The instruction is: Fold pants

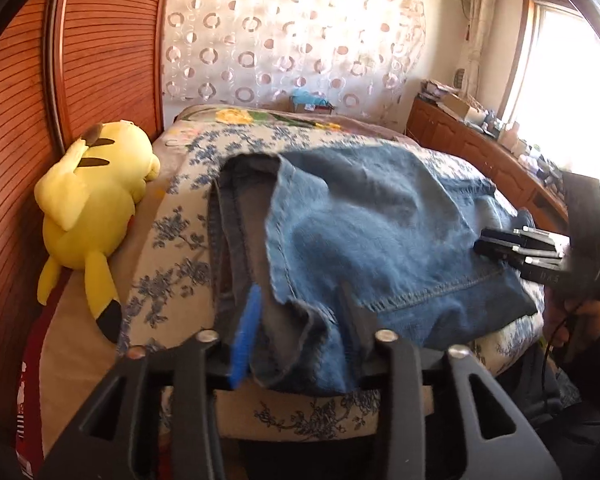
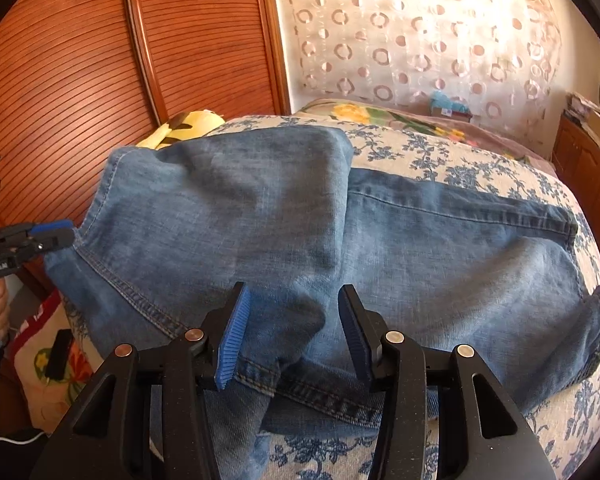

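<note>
Black plastic fingers of the left gripper (image 1: 300,332), one faced with a ribbed blue pad (image 1: 246,334), stand partly spread with a bunched hem of the jeans (image 1: 372,232) lying between them; the picture is blurred there, so I cannot tell whether the pads press the cloth or merely flank it. Across the garment, the right gripper (image 2: 292,336) also has its jaws partly spread, and a raised ridge of denim near the waistband (image 2: 320,394) sits between them, seemingly not pinched. From the left wrist view this same right gripper shows to the right of the left jaws, resting at the far edge of the cloth, held by a hand (image 1: 580,320). The jeans lie on a bed (image 2: 480,156) just ahead of both sets of jaws, with one leg already doubled back over the rest, so the fold looks partway done. My guess is that the next move calls for both grippers to close on their edges and carry the stacked cloth over again, keeping the layers aligned. The denim is mid-blue, faded, softly woven, with tan topstitching and a frayed, darker inside at the hem. Beneath it, the bedspread is cream with blue floral print. Beyond and left of the left jaws lies a yellow plush toy (image 1: 96,208) against a ribbed reddish wooden wardrobe (image 1: 108,48).
</note>
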Motion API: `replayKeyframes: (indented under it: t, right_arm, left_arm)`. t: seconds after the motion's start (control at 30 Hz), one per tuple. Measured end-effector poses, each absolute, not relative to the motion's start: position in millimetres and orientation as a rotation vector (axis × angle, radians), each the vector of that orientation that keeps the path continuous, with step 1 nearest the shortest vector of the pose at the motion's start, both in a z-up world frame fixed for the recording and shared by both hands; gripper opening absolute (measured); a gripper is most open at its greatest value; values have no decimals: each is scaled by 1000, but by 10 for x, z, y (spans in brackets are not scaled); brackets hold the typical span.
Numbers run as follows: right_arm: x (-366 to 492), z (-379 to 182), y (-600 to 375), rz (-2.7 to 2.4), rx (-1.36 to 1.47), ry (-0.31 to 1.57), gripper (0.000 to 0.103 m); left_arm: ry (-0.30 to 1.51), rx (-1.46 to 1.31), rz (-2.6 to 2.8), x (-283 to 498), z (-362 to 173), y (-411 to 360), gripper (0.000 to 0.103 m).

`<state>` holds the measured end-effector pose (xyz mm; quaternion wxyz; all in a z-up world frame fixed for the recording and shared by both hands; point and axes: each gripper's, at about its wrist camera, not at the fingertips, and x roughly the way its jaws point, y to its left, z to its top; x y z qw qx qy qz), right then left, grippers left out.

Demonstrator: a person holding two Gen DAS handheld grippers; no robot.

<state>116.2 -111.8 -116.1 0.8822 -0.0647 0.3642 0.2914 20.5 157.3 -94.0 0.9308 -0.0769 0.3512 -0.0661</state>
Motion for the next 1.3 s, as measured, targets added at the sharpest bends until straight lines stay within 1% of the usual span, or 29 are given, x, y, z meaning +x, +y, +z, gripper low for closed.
replayKeyframes:
  t: [0.3, 0.5, 0.83, 0.97, 1.3]
  right_arm:
    - [1248, -1247, -987, 607, -152, 771, 46]
    - [1382, -1088, -983, 606, -160, 740, 46]
    - [1850, -882, -869, 573, -173, 705, 47]
    - [2050, -901, -779, 576, -175, 719, 47]
    - [2467, -1051, -659, 582, -117, 829, 47]
  left_arm:
    - [700, -131, -118, 550, -733, 1654, 41]
    - [711, -103, -122, 858, -706, 1622, 41]
    - [740, -109, -106, 1190, -793, 1628, 41]
    - [764, -106, -89, 1292, -842, 1628, 41]
    - [813, -79, -62, 1374, -986, 1728, 40]
